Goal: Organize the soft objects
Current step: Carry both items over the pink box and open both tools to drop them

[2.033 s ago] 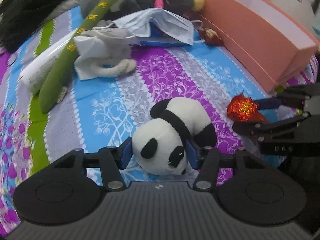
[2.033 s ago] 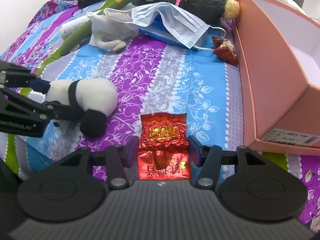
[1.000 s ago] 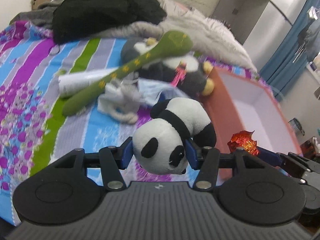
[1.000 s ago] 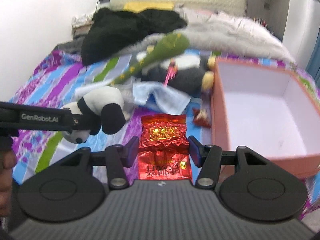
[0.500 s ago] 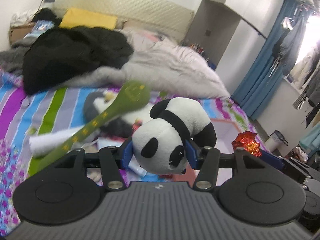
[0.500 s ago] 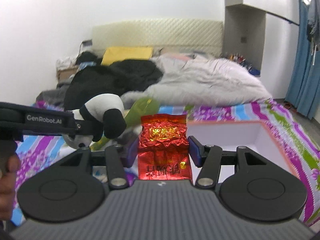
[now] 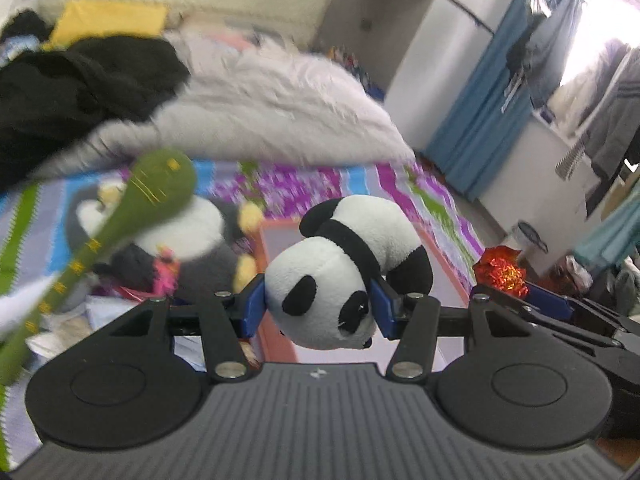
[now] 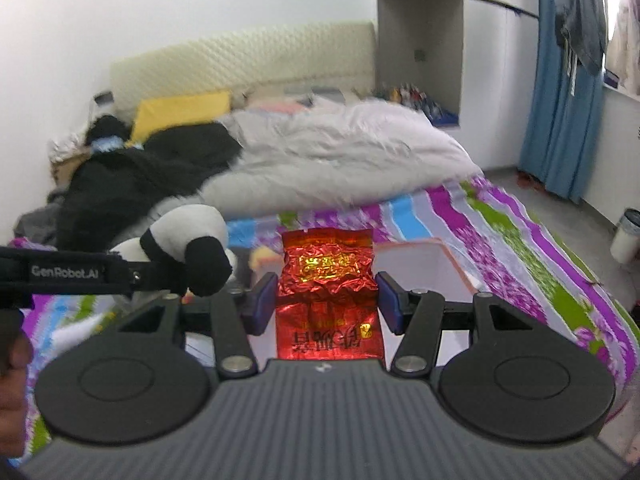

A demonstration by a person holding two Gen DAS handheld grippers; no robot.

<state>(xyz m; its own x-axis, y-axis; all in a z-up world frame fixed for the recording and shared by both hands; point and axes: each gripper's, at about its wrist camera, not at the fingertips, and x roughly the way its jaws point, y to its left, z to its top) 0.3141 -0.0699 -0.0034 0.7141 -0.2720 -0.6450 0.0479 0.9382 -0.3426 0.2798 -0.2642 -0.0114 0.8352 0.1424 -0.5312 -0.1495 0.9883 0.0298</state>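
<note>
My left gripper (image 7: 320,308) is shut on a black-and-white panda plush (image 7: 348,256), its blue pads pressing both sides of the head. The panda hangs in the air over the near end of a salmon box (image 7: 444,258) with a white inside. My right gripper (image 8: 326,304) is shut on a crinkled red foil packet (image 8: 326,280), held upright in front of the same box (image 8: 460,268). In the right wrist view the panda (image 8: 188,236) floats at the left. The left wrist view shows the packet (image 7: 502,272) at the right.
On the striped bedsheet (image 8: 520,240) lie a long green plush (image 7: 160,184) and a black-and-white penguin plush (image 7: 200,224), left of the box. A grey duvet (image 8: 340,152) and black clothing (image 8: 140,176) fill the far bed. A bin (image 8: 626,236) stands on the floor; a hand (image 8: 12,356) shows at the left edge.
Both grippers have risen off the bed with the panda and the packet still held. They have moved toward the box, which now shows right behind both held things.
</note>
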